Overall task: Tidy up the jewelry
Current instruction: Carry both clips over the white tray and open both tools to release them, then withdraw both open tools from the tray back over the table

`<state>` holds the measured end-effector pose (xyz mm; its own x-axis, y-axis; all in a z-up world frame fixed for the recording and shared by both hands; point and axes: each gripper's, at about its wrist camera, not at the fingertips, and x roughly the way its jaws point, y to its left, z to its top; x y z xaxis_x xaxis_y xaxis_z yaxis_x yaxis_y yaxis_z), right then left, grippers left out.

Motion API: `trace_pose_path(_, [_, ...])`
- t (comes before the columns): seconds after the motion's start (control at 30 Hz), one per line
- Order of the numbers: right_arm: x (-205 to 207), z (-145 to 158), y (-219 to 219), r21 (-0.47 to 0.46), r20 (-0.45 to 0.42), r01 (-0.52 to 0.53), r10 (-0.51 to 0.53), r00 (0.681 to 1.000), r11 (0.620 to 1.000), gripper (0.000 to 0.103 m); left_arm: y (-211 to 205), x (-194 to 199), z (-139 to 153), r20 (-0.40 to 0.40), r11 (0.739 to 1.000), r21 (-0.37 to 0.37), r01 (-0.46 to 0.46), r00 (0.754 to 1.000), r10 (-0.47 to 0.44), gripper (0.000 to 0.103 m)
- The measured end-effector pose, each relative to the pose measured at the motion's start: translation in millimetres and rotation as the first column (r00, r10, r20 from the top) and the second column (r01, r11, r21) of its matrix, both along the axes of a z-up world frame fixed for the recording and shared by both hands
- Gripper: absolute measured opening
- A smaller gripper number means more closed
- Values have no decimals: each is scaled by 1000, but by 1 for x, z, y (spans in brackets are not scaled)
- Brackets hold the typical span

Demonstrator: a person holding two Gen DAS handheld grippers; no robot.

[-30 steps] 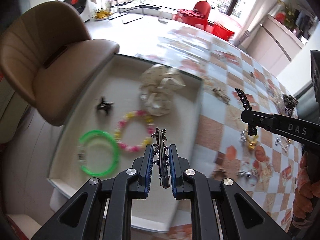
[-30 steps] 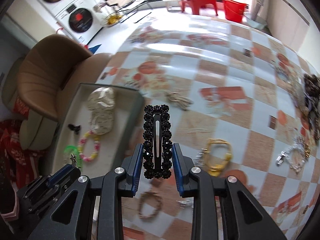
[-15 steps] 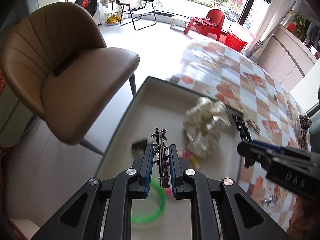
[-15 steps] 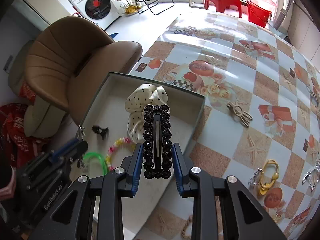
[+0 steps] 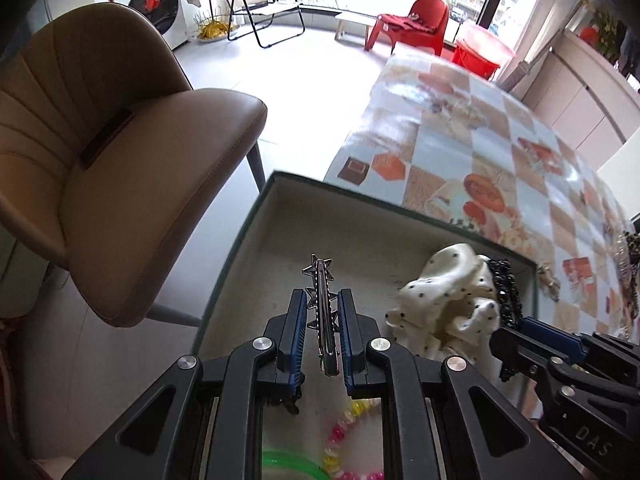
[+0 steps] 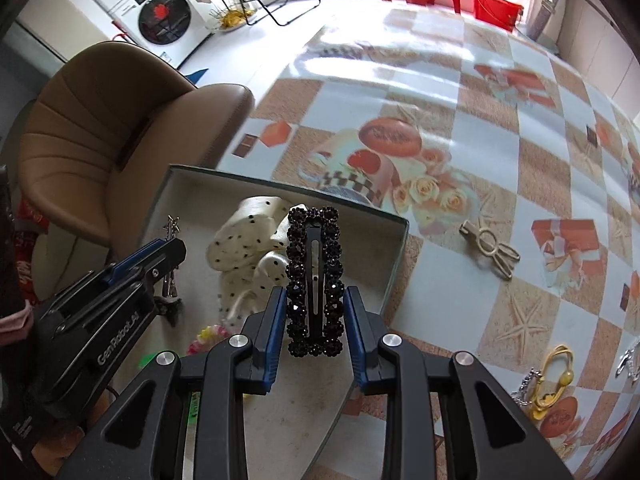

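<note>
My left gripper (image 5: 322, 322) is shut on a silver star hair clip (image 5: 322, 304) and holds it above the grey tray (image 5: 288, 216). My right gripper (image 6: 314, 312) is shut on a black beaded hair clip (image 6: 314, 276) above the tray's right part (image 6: 396, 264), over a white dotted scrunchie (image 6: 244, 240). The scrunchie (image 5: 444, 300), a pink-yellow bead bracelet (image 5: 340, 440) and a green bangle (image 5: 288, 466) lie in the tray. In the right wrist view the left gripper (image 6: 170, 246) sits to the left.
A brown chair (image 5: 104, 152) stands left of the table. On the patterned tablecloth (image 6: 500, 160) lie a beige hair clip (image 6: 488, 248), a yellow clip (image 6: 556, 380) and silver pieces (image 6: 628, 360).
Both grippers have moved toward the tray's far left part with their clips held. The right gripper has come from over the tablecloth to over the tray.
</note>
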<state>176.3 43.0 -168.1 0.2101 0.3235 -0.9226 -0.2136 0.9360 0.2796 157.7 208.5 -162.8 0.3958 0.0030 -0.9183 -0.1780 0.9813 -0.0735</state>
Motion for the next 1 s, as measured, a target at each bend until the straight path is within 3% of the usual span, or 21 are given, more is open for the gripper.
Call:
trace_pose_path(0.17, [-1, -7, -2, 2, 2, -2, 2, 1000, 1000, 31, -3, 2, -15, -39, 1000, 24, -5, 999, 6, 19])
trace_pose_path(0.43, [0, -9, 5, 25, -10, -26, 26, 1000, 999, 33, -5, 0, -16, -45, 999, 45, -13, 999, 15, 19])
trace_pose_path(0.47, [0, -9, 6, 30, -14, -30, 30, 999, 999, 34, -4, 0, -16, -47, 999, 41, -16, 999, 18, 19])
trace_pose_path(0.6, [-2, -2, 3, 56, 0, -28, 28, 1000, 998, 55, -5, -1, -15, -52, 999, 42, -18, 998, 21, 19])
trace_pose_path(0.8, [-9, 23, -13, 95, 43, -7, 3, 999, 995, 55, -6, -2, -8, -31, 998, 54, -13, 999, 15, 19])
trace_pose_path(0.83, [-11, 24, -16, 98, 46, -4, -1, 999, 995, 55, -7, -2, -7, -32, 998, 59, -12, 999, 14, 25])
trace_pose_path(0.87, [-13, 27, -20, 100, 47, 2, -6, 999, 995, 55, -7, -3, -7, -32, 998, 63, -12, 999, 14, 52])
trace_pose_path(0.93, [-18, 30, -30, 105, 48, 13, -18, 999, 994, 55, -8, -5, -4, -8, 996, 88, -26, 1000, 26, 77])
trace_pose_path(1.0, [-22, 34, -40, 106, 49, 25, -30, 998, 994, 55, -8, -6, -1, 5, 995, 101, -26, 1000, 26, 77])
